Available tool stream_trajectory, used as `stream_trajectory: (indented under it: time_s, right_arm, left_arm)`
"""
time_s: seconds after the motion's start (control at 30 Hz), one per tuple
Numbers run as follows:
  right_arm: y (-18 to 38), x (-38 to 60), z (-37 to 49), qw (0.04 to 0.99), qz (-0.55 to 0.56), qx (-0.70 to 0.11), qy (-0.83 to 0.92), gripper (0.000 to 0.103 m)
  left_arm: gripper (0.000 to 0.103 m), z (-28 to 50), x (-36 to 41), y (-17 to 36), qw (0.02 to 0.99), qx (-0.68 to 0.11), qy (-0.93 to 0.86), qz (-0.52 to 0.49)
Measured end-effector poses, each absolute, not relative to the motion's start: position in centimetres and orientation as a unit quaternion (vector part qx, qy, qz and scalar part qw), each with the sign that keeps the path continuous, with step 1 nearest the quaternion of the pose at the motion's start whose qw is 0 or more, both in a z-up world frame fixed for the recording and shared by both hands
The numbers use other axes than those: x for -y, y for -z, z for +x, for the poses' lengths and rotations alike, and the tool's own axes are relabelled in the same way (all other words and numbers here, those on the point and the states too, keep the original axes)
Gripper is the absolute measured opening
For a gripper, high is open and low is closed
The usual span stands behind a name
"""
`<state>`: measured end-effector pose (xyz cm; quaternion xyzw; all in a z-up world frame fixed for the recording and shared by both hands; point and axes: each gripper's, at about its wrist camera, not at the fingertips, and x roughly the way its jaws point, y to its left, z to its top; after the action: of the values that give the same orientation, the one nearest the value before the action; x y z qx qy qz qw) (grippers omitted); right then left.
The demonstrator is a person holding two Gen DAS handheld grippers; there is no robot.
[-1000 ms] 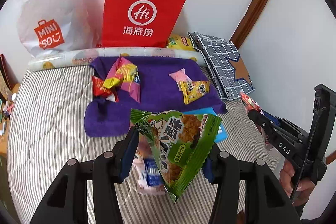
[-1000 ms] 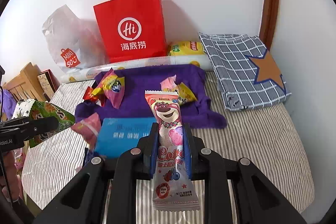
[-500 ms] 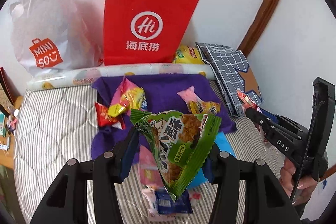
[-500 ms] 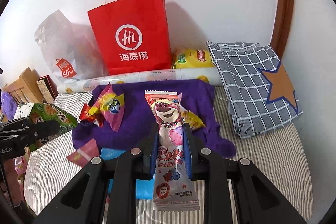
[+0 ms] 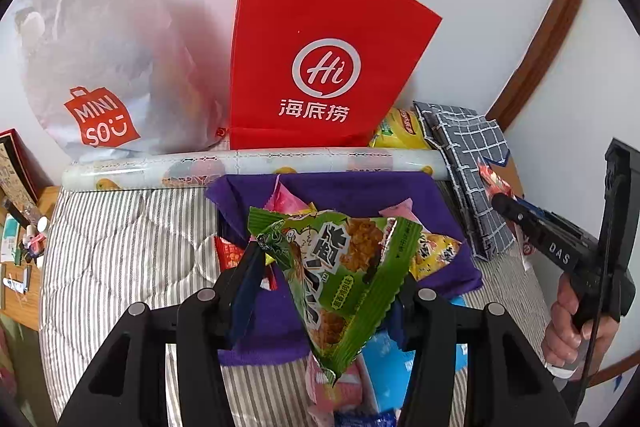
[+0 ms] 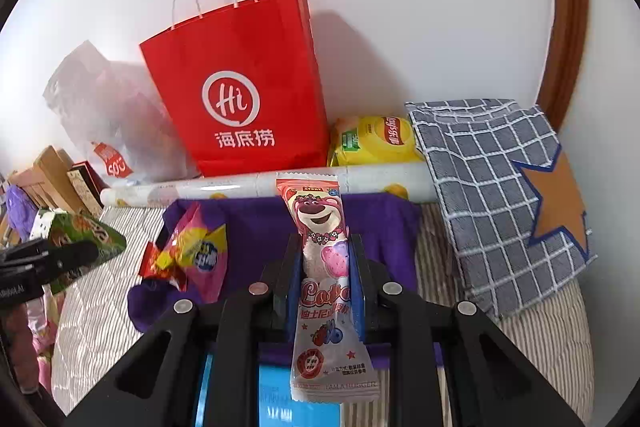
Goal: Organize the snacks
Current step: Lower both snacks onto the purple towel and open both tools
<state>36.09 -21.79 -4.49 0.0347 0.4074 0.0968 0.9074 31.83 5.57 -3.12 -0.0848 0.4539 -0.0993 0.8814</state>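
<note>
A: While both units hang above the purple cloth (image 6: 256,227), list holdings.

B: Left gripper (image 5: 326,269): clamped on green snack packet (image 5: 340,279). Right gripper (image 6: 326,277): clamped on pink bear packet (image 6: 324,267), upright. Loose packets on cloth, perhaps five; partly hidden.

Checked grey cushion (image 6: 496,195) with an orange star, beside a printed paper roll (image 6: 248,185) on striped bedding (image 5: 120,239).

I see a red paper bag (image 6: 244,95), purple towel (image 6: 256,227), green snack packet (image 5: 340,275), pink bear wrapper (image 6: 324,267), grey-and-white striped mattress (image 5: 120,247), blue checked cloth (image 6: 492,195).
</note>
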Motion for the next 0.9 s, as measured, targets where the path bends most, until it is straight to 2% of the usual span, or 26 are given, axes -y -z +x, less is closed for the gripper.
stream_trajectory:
  time_s: [0.5,0.9]
  right_arm:
    - [10.2,21.0,43.7,0.883,0.018,-0.457,-0.100,0.022]
    - [14.9,21.9,46.0,0.857,0.003,-0.510,-0.075,0.022]
  left_arm:
    - [0.051,34.4,-5.1,9.5,0.846,-0.512,0.121,-0.084]
    - [0.051,34.9,-4.5,13.0,0.826,-0.541,0.135,-0.088]
